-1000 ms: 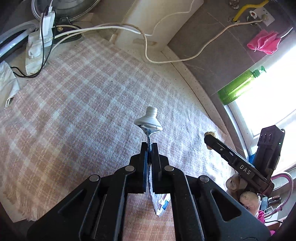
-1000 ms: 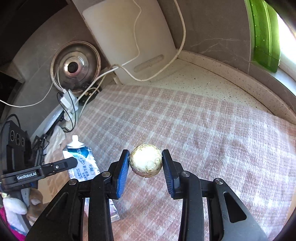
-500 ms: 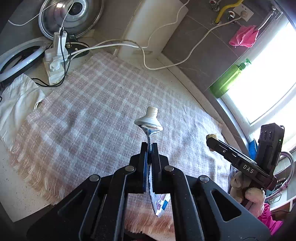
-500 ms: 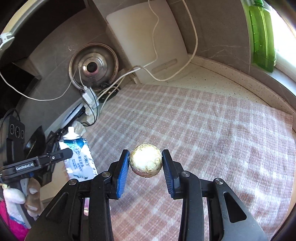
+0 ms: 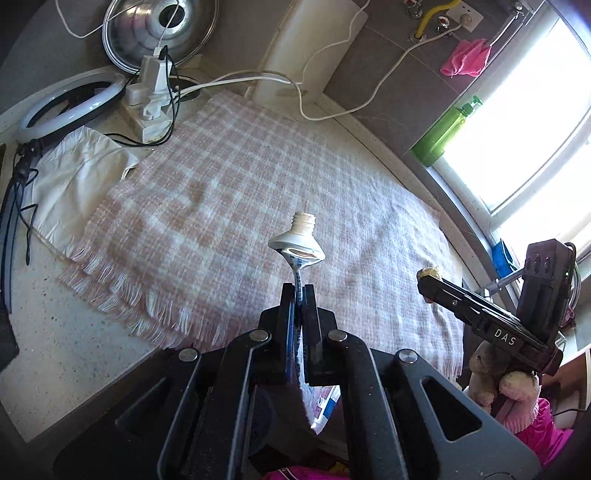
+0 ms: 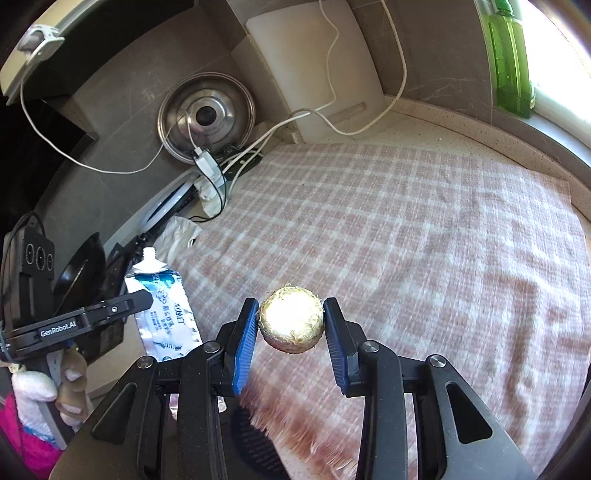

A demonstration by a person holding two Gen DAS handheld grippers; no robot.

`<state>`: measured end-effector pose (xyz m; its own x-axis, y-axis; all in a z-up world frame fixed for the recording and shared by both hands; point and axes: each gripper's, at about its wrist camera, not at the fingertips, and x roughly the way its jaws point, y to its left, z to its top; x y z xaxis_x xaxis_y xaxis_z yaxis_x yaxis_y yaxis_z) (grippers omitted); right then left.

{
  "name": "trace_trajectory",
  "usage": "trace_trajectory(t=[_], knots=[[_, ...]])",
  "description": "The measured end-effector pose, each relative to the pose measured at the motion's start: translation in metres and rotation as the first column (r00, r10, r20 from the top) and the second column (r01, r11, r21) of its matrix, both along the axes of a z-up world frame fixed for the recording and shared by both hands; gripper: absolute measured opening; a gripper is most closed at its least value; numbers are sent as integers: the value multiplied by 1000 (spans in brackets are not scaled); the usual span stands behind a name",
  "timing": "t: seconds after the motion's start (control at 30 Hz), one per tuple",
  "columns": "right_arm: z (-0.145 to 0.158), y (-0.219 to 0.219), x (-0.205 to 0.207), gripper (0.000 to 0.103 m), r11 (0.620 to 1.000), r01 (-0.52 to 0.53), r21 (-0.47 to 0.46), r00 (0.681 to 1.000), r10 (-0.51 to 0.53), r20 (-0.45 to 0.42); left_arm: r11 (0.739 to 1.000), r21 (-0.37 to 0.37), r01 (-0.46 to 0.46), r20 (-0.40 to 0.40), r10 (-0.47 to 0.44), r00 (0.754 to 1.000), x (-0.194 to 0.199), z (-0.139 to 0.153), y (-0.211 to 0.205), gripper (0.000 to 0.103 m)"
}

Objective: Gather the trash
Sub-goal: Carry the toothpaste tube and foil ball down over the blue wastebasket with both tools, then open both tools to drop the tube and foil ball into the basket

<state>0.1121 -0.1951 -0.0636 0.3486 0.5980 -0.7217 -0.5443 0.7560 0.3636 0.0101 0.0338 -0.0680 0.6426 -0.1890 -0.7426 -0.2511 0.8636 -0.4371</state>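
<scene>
Gripping item one, the left gripper (image 5: pixel 299 291) is pinching a flattened toothpaste tube (image 5: pixel 298 254) edge-on between jaws that are pressed together on it. Its long axis is running along the fingers, with the uncapped threaded neck pointing forward and away from the camera and the crimped tail hanging back under the jaws. In the right wrist view the same tube (image 6: pixel 164 314) is showing its printed blue-and-white face, neck pointing up toward the cluttered counter edge.

Holding item two, the right gripper (image 6: pixel 291 323) is clamping a gold foil ball (image 6: pixel 291 319) between its blue pads (image 6: pixel 245 339), one pad on each side. The ball is round, so no long axis is showing.

Both items are hanging in the air above the pink checked cloth (image 5: pixel 240 184), near its fringed edge. Lying beyond the cloth are a steel lid (image 5: pixel 159 27), a white power strip (image 5: pixel 151 103), a white cutting board (image 6: pixel 317 62) and a green bottle (image 5: pixel 443 133) by the window.
</scene>
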Motion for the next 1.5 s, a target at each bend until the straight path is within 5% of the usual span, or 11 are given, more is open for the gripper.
trace_trajectory(t=[0.77, 1.5], knots=[[-77, 33, -141, 34, 992, 7, -125, 991, -23, -128, 997, 31, 70, -196, -63, 979, -97, -100, 22, 1], [-159, 52, -171, 34, 966, -37, -257, 985, -8, -171, 992, 56, 116, -300, -94, 949, -99, -180, 0, 1]])
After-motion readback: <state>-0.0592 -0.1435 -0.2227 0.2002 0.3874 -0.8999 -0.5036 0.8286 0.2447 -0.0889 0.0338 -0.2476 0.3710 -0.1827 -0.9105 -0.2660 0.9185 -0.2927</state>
